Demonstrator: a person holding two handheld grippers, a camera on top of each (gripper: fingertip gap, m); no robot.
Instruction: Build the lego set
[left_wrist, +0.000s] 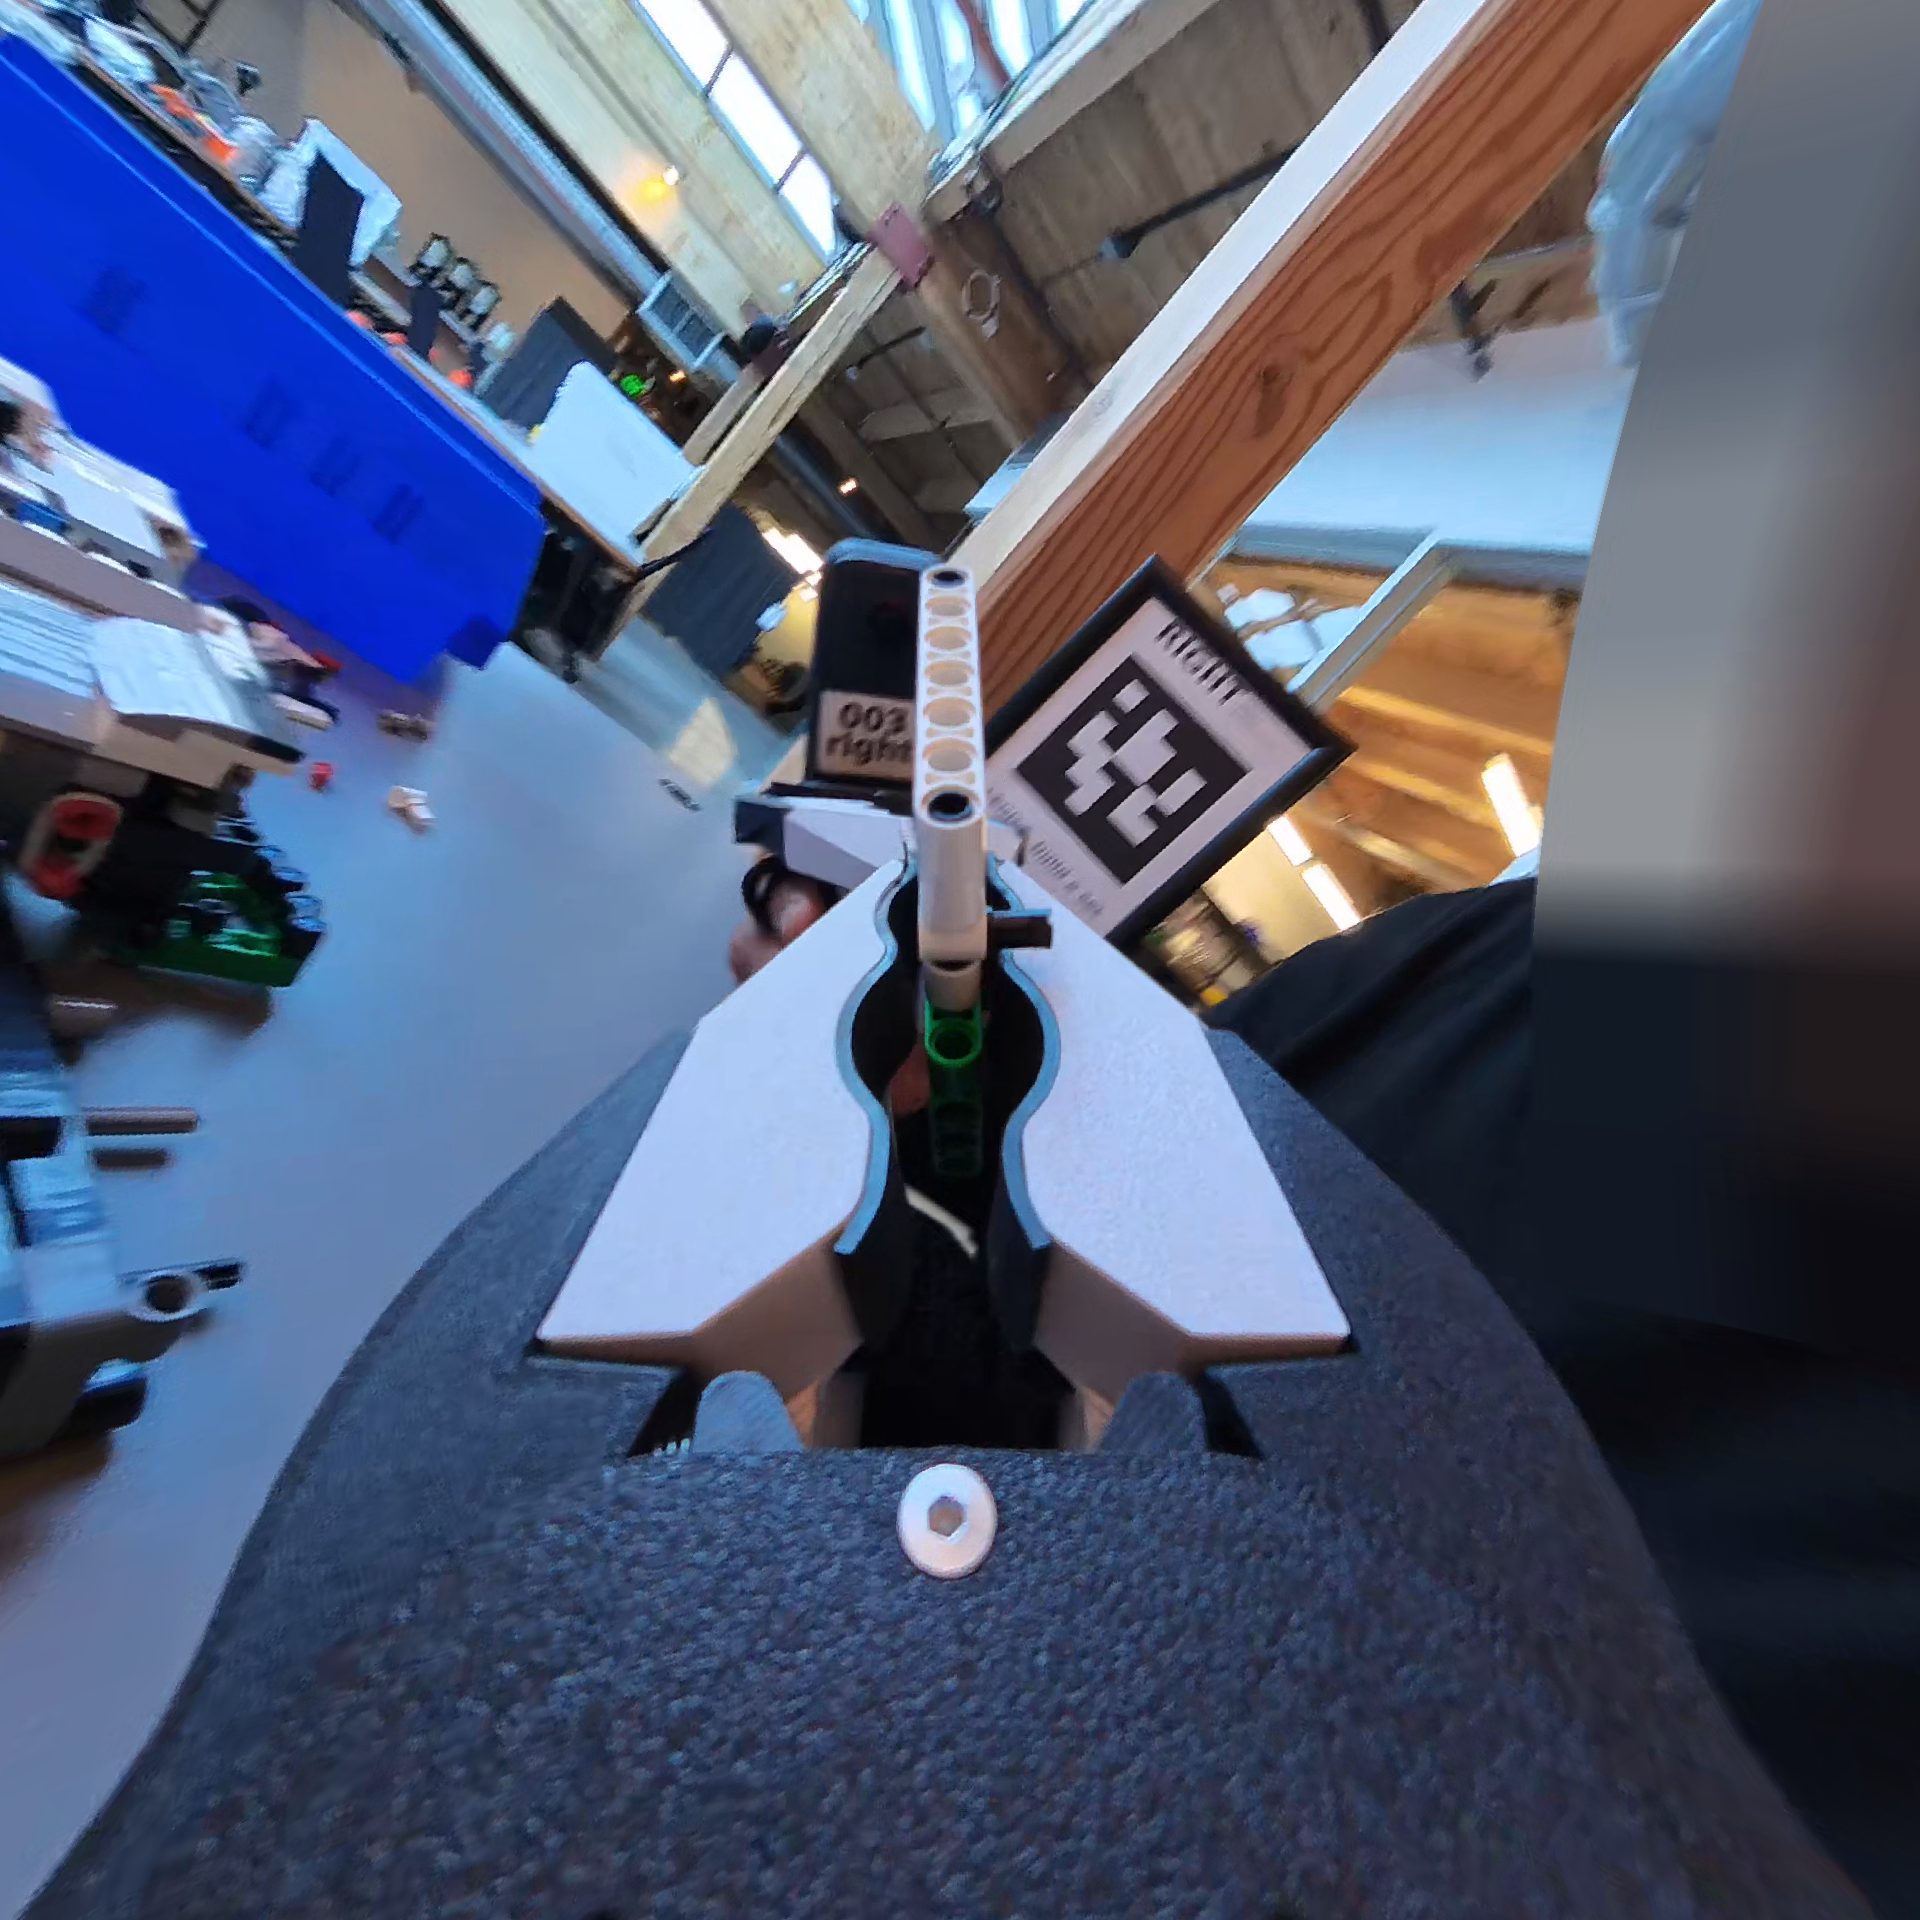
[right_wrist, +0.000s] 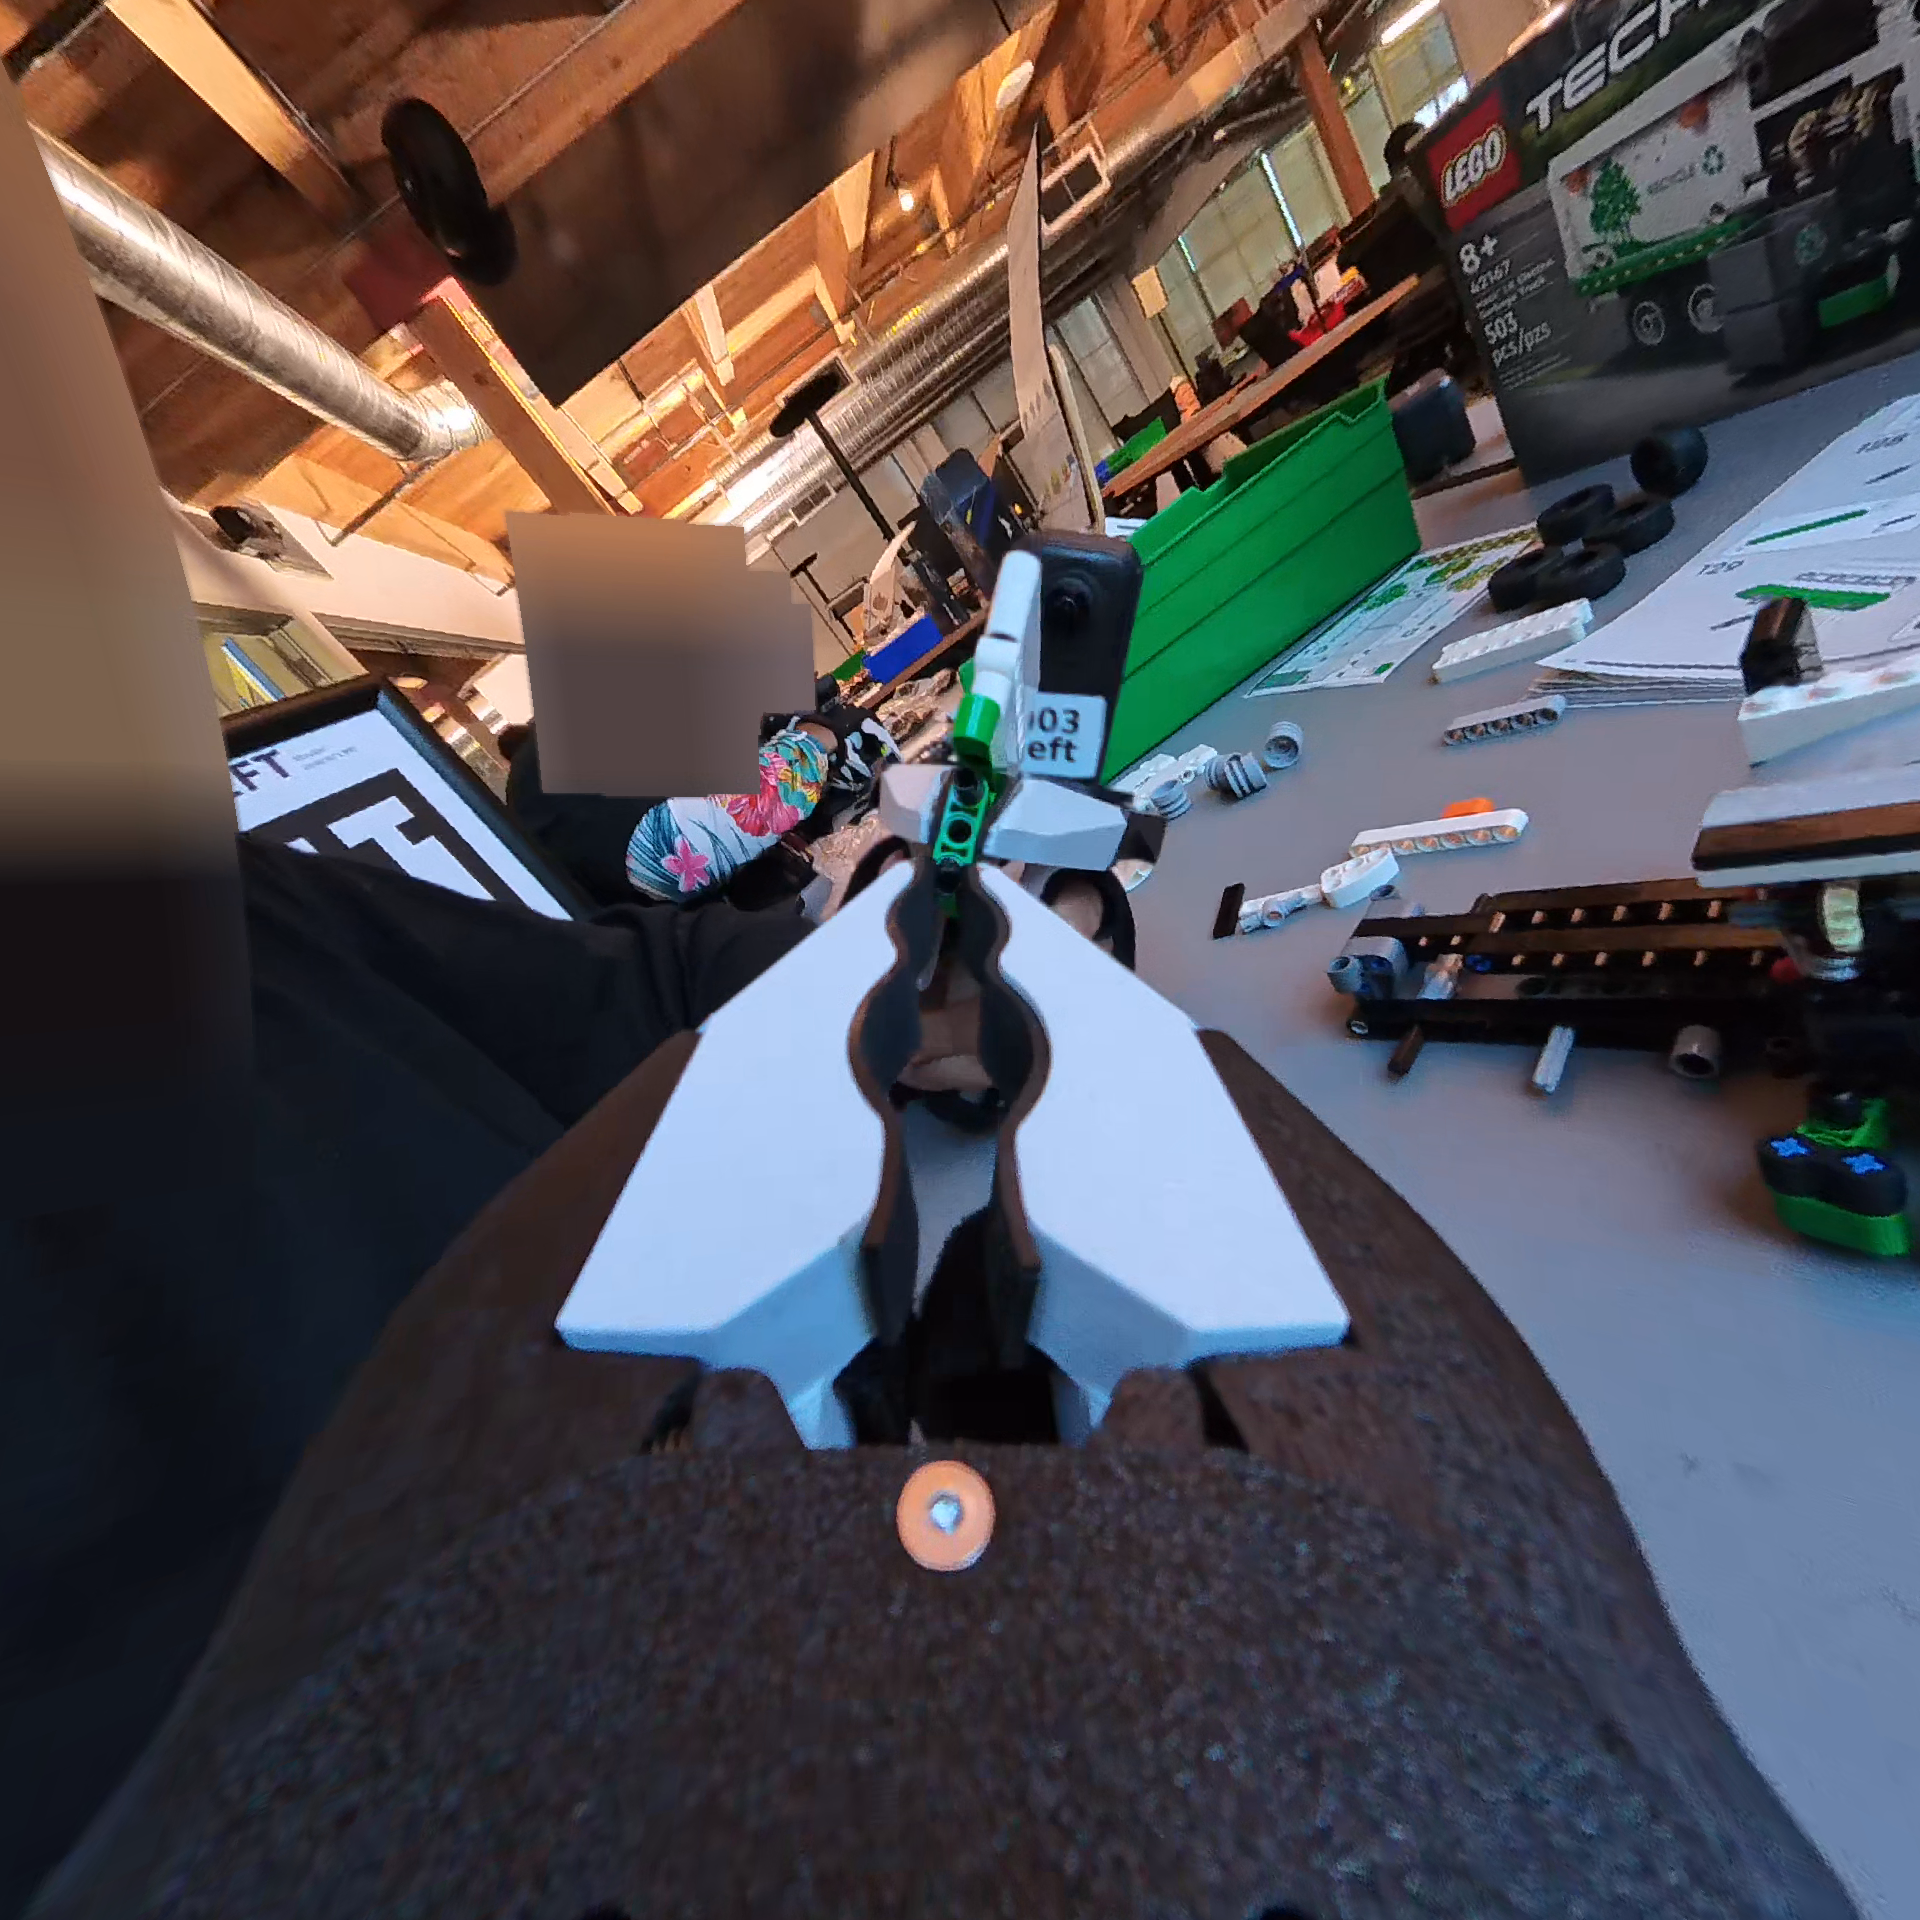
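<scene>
Fingers of the left gripper (left_wrist: 951, 935) are nearly closed, pinching a small lego assembly held in the air: a white beam (left_wrist: 948, 696) with holes rises past the tips, and a green beam (left_wrist: 954, 1091) runs down between the fingers. Fingers of the right gripper (right_wrist: 948, 883) are also nearly closed, their tips on the lower end of the green beam (right_wrist: 961, 810), which sits just beyond them with the white beam (right_wrist: 1010, 613) above it. Both grippers meet tip to tip on this one piece.

Only the right wrist view shows the bench (right_wrist: 1558, 1195) with its loose parts: a dark chassis (right_wrist: 1579, 956), black tyres (right_wrist: 1590, 540), white beams, instruction sheets (right_wrist: 1766, 582), a green bin (right_wrist: 1268, 540) and the set's box (right_wrist: 1683, 208). Across the bench, the left wrist view shows a blue bin (left_wrist: 260, 374) and, blurred, a partly built model.
</scene>
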